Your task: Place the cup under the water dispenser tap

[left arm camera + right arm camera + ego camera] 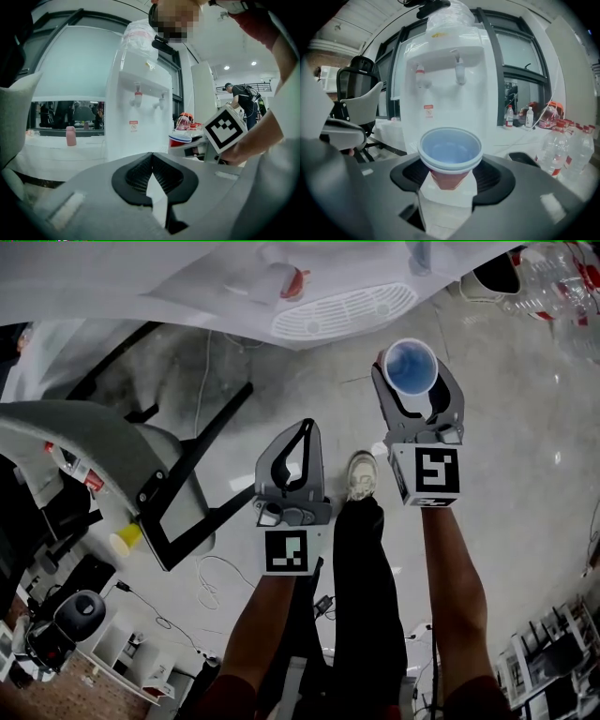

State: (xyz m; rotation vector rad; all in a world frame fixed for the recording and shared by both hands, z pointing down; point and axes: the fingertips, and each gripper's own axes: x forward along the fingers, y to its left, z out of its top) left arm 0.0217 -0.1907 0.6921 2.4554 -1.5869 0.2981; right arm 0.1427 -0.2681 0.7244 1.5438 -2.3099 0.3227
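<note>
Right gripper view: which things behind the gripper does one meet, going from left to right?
Office chair → water dispenser → two small bottles → clear bottles with red caps.

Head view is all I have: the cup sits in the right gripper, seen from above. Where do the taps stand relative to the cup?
Observer: In the right gripper view the dispenser stands straight ahead of the cup. It has a red-marked tap at left and a white tap at right, both higher than the rim.
Operator: Is it under one yet?
Observer: No. The left gripper view shows the cup off to the dispenser's right, apart from it.
Operator: Is it upright?
Observer: Yes, it is upright in the right gripper, with a red wall below the blue rim.
</note>
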